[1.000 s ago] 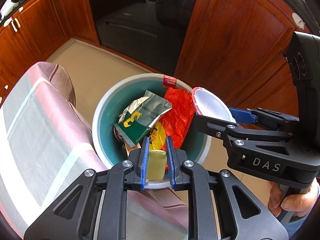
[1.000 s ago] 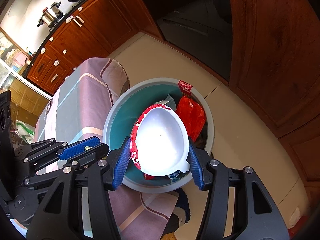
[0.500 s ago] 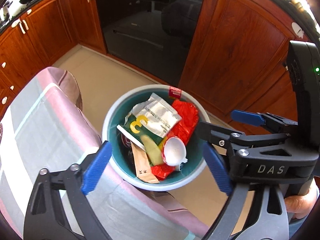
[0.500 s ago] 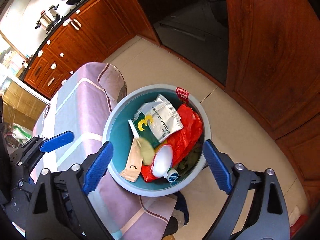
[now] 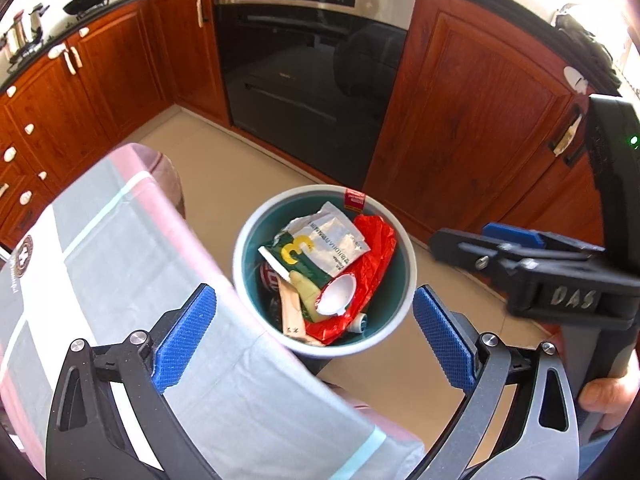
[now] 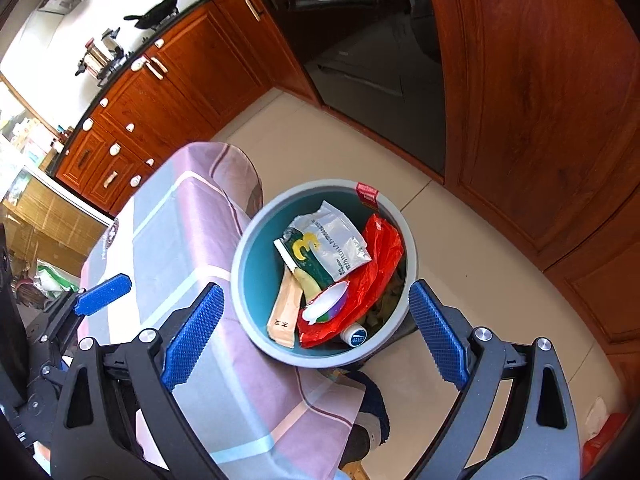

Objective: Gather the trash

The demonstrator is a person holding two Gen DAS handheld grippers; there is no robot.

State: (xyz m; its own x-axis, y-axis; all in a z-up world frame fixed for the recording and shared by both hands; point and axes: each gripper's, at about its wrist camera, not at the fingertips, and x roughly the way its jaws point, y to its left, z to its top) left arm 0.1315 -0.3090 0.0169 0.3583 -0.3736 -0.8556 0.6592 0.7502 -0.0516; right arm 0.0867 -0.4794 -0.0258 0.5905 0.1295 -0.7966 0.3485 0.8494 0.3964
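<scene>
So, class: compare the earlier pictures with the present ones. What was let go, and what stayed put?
Both tongs have just been opening: the left tongs dropped a yellow-green packet, the right tongs a white cup. Both now lie in the bin, and both tongs pulled up, empty. Bin, cloth-covered table and other wrappers stayed.

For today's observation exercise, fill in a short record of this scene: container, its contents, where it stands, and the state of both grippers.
container: round bin, teal inside
contents: silver-green packet, red wrapper, white cup, wooden-utensil sleeve
location: floor, beside cloth-covered table
left gripper: open, jaws have just been opening, nothing between them
right gripper: open, jaws have just been opening, nothing between them
</scene>
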